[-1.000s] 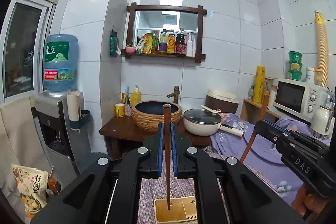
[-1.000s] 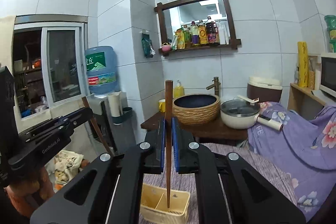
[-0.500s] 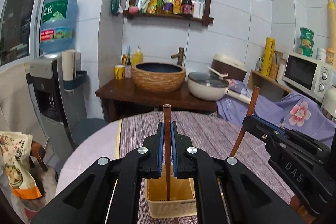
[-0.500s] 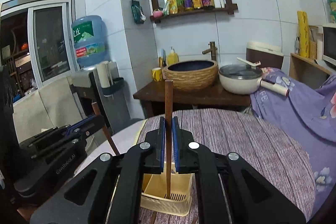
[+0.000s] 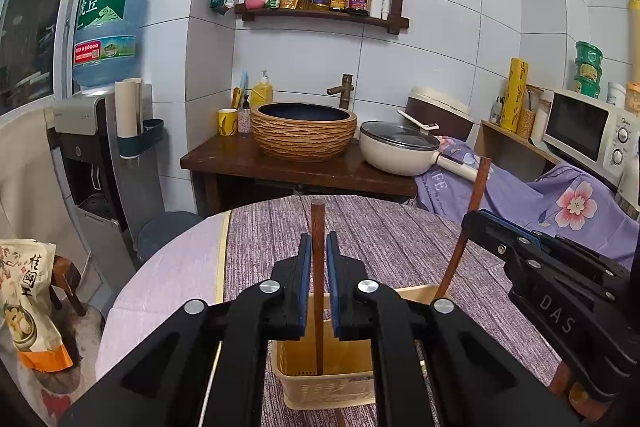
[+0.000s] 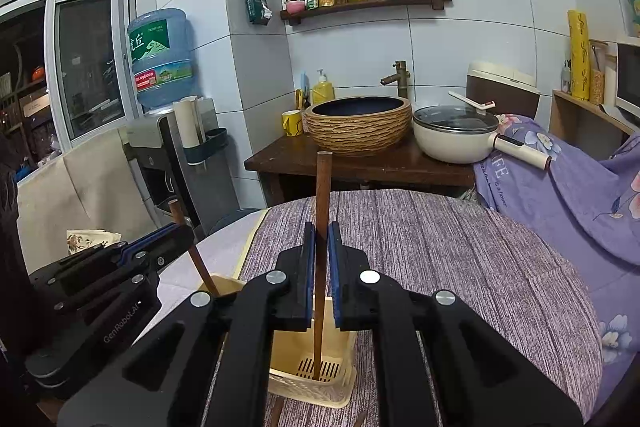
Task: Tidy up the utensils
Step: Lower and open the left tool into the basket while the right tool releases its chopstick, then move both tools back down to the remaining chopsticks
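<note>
Now both chopsticks stand lower than a second ago, tips down inside the yellow utensil basket point(image 5: 320, 383) at six o'clock on the purple-clothed worktop point(image 5: 384, 227). The left hand-held gripper point(image 5: 319, 287) has its pads nearly closed around an upright brown chopstick point(image 5: 318, 267), though a thin gap shows on each side. The right hand-held gripper point(image 6: 320, 275) looks the same around the second chopstick point(image 6: 322, 227) (tip against the slotted floor). Judging by this, the descent is done; releasing should leave both utensils sorted in their compartments.
</note>
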Demonstrator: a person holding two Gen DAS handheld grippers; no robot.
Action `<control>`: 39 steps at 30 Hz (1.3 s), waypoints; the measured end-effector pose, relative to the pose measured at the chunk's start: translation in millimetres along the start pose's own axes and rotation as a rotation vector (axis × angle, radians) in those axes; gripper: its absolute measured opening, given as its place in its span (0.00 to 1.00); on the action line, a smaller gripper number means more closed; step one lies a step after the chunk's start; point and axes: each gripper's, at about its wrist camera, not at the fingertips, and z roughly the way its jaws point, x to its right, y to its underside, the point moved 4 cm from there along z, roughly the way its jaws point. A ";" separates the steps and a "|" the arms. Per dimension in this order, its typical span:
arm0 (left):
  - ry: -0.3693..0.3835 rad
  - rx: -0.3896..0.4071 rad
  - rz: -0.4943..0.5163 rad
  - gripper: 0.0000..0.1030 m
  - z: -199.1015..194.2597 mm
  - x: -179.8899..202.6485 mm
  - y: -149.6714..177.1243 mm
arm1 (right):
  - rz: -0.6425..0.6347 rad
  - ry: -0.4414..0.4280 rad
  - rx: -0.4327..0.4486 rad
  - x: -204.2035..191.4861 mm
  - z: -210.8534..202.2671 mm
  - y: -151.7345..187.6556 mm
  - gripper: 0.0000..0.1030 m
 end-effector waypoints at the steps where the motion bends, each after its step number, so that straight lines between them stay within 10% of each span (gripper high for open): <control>1: 0.002 0.006 0.000 0.31 -2.2 -0.1 -0.2 | -0.006 0.006 0.012 -0.2 -2.5 0.0 0.15; 4: -0.018 0.057 -0.010 0.57 -15.4 -3.8 -1.4 | -0.013 0.031 0.069 0.4 -15.0 -1.1 0.55; 16: -0.131 0.131 -0.031 0.81 -76.7 -37.0 21.3 | -0.066 0.140 0.098 12.5 -70.6 19.4 0.58; 27: -0.137 -0.082 0.028 0.80 -80.4 -43.6 120.5 | -0.019 0.113 -0.169 24.0 -77.0 130.3 0.58; 39: -0.043 -0.349 0.024 0.37 -48.1 -32.2 203.9 | 0.150 0.058 -0.437 36.5 -33.6 217.3 0.35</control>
